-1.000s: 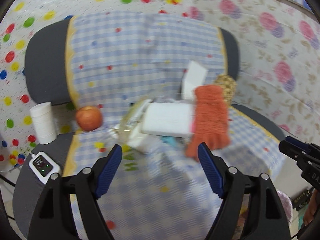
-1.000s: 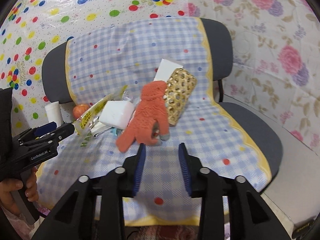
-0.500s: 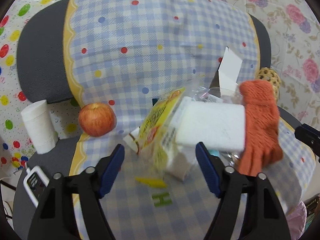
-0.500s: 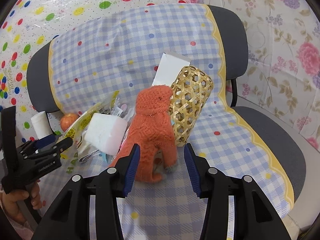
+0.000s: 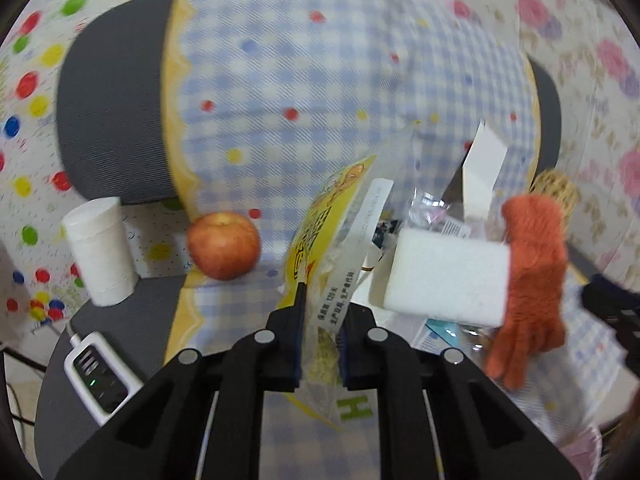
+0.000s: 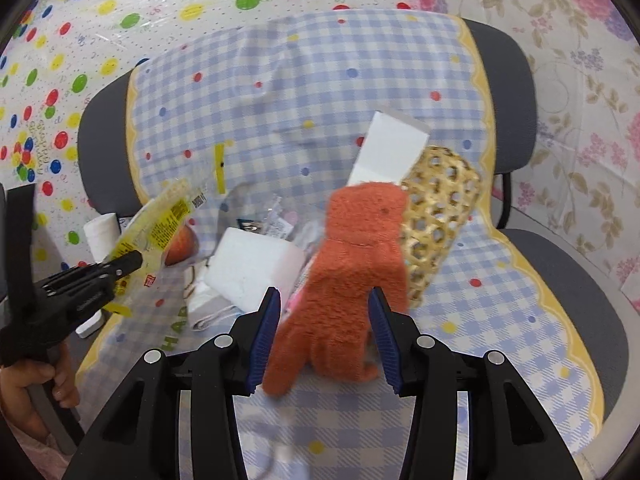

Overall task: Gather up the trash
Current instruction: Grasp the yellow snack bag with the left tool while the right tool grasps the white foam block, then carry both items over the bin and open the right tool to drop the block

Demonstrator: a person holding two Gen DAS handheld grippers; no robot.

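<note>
On the chair's checked cloth [image 5: 320, 80] lies a heap of litter. A yellow snack wrapper [image 5: 332, 216] stands up between the jaws of my left gripper [image 5: 320, 320], which are closing, and the pads press on it. The same wrapper [image 6: 160, 220] shows at the left gripper's tip [image 6: 120, 264] in the right wrist view. My right gripper [image 6: 324, 308] is open, one finger on each side of an orange knitted glove [image 6: 356, 248], with the pads not pressing on it. A white foam block [image 6: 256, 268] lies between wrapper and glove, over crumpled clear plastic [image 6: 280, 220].
A woven bamboo basket [image 6: 440, 208] lies on its side behind the glove, with a white card [image 6: 388, 148] leaning behind it. An apple [image 5: 223, 245], a white paper roll [image 5: 100, 252] and a white power strip [image 5: 100, 376] sit at the chair's left edge. A hand [image 6: 24, 376] holds the left gripper.
My left gripper moved in over the yellow wrapper and its jaws came together on it. My right gripper advanced until the orange glove sits between its fingers.
</note>
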